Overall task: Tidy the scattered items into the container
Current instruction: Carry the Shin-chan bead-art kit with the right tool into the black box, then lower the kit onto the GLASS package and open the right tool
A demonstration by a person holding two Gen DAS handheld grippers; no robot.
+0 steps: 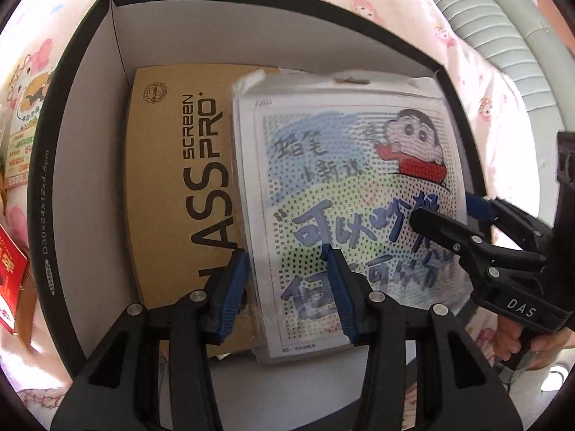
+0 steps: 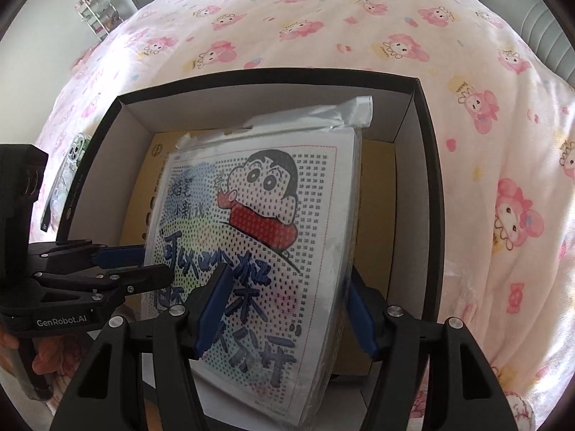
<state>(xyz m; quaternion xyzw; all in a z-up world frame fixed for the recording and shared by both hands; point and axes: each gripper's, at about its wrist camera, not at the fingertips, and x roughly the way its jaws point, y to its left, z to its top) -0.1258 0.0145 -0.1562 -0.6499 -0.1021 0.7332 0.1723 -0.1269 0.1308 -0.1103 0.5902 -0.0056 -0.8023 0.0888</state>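
A black box with a white inside (image 1: 97, 151) (image 2: 413, 115) sits on the bed. A tan "Glass Screen Pro" carton (image 1: 172, 186) (image 2: 373, 165) lies flat in it. A plastic-bagged cartoon bead kit (image 1: 345, 165) (image 2: 273, 222) rests tilted on the carton. My left gripper (image 1: 291, 294) (image 2: 143, 262) has its jaws around the kit's left edge. My right gripper (image 2: 284, 309) (image 1: 445, 212) has its jaws around the kit's right edge, one finger above and one below. Both look closed on the bag.
Pink cartoon-print bedding (image 2: 323, 18) surrounds the box. A snack packet (image 1: 25, 122) and a red packet (image 1: 10, 287) lie left of the box. A clear packaged item (image 2: 68, 179) lies beside the box. A grey headboard (image 1: 503, 18) stands behind.
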